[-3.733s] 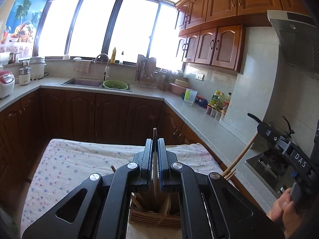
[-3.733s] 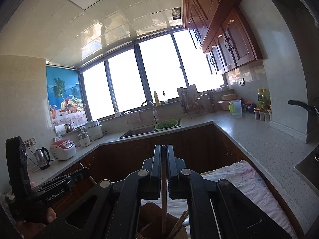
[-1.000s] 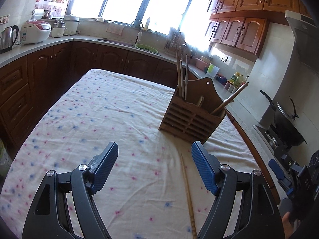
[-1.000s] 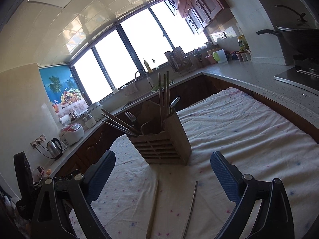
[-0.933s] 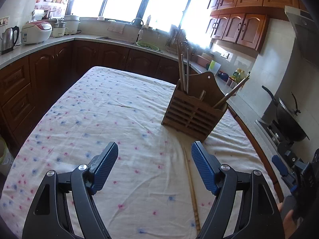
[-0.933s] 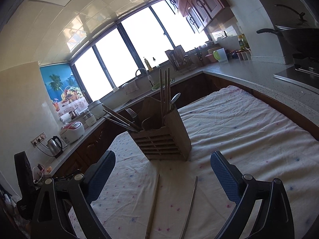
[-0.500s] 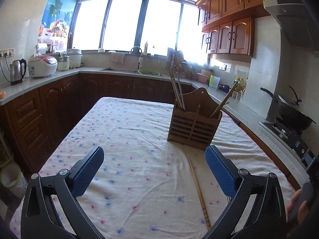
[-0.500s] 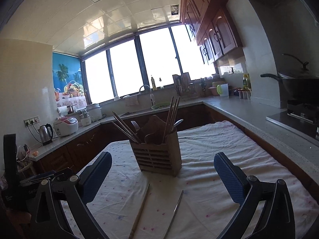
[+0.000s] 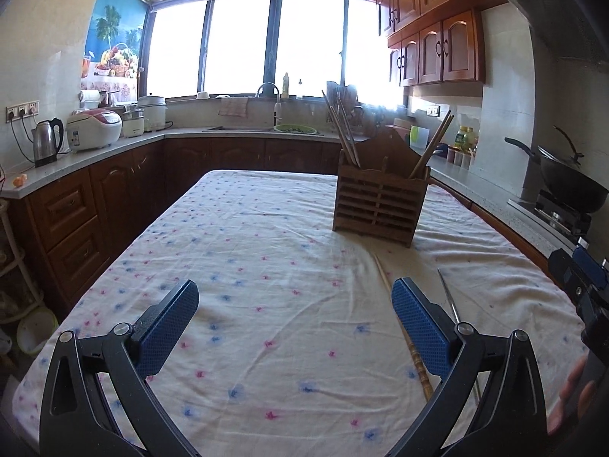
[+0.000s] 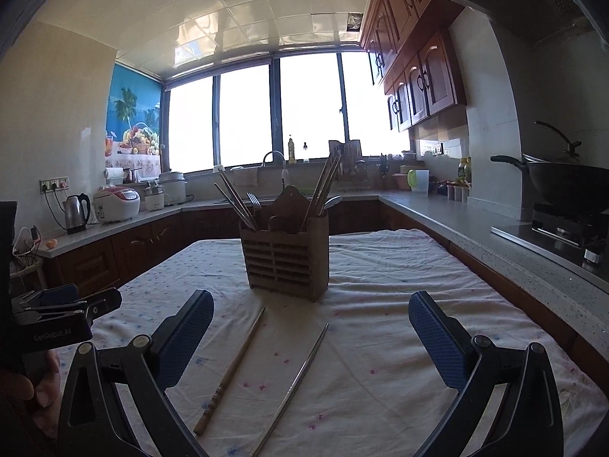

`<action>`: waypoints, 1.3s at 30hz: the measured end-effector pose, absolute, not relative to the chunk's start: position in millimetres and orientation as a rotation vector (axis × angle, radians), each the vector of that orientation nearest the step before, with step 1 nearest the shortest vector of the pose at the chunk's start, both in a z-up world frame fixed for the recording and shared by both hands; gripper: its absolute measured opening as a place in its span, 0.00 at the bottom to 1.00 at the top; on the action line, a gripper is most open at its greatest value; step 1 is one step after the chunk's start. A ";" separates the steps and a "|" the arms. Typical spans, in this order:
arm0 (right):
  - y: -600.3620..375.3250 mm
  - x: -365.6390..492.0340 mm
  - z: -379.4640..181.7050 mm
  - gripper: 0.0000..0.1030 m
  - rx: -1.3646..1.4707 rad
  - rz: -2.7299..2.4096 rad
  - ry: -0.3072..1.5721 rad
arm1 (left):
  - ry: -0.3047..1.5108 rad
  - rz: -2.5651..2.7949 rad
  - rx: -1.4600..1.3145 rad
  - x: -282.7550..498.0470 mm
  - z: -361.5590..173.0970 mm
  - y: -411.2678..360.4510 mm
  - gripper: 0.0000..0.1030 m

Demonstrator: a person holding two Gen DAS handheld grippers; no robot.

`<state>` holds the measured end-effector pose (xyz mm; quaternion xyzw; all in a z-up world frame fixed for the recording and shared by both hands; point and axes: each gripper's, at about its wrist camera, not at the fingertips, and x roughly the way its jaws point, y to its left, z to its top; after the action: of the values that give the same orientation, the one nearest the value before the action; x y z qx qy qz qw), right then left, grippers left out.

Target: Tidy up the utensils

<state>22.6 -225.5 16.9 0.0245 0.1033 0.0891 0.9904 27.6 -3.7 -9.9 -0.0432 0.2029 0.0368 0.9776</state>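
Observation:
A wooden slatted utensil holder (image 9: 380,205) (image 10: 286,257) stands upright on the table with several chopsticks, a fork and a spoon in it. A wooden chopstick (image 9: 404,327) (image 10: 230,369) and a metal chopstick (image 9: 450,302) (image 10: 293,384) lie loose on the cloth in front of the holder. My left gripper (image 9: 295,323) is open and empty, low over the near table, left of the wooden chopstick. My right gripper (image 10: 311,337) is open and empty, with both loose chopsticks lying between its jaws below.
The table wears a white cloth with blue and pink flowers (image 9: 247,251). Brown cabinets and a grey counter (image 9: 114,144) ring the room, with a kettle (image 9: 46,141), rice cooker (image 9: 94,129) and sink. A wok (image 10: 563,182) sits on the stove at right.
Both grippers let go of the chopsticks they held over the holder, opened wide and drew back from it. They have levelled out, so the holder now looks farther away.

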 end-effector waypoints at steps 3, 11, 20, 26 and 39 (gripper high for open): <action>-227.2 19.8 13.7 1.00 0.051 0.179 0.208 | 0.419 0.086 -0.073 24.6 -16.0 -5.8 1.00; -233.8 14.5 5.4 1.00 0.060 0.173 0.208 | 0.428 0.110 -0.063 20.2 -22.4 -5.8 1.00; -240.1 11.1 0.1 1.00 0.090 0.165 0.187 | 0.408 0.125 -0.049 17.3 -25.5 -6.6 1.00; -239.3 10.1 -3.6 1.00 0.086 0.166 0.187 | 0.383 0.127 -0.009 14.1 -26.2 -13.1 1.00; -242.9 6.7 -2.9 1.00 0.105 0.165 0.159 | 0.366 0.108 -0.023 13.7 -21.2 -21.0 1.00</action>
<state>6.7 -242.9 -2.9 0.0523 0.0792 0.0822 0.9921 13.7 -21.0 -21.2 -0.0113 0.1818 0.0538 0.9818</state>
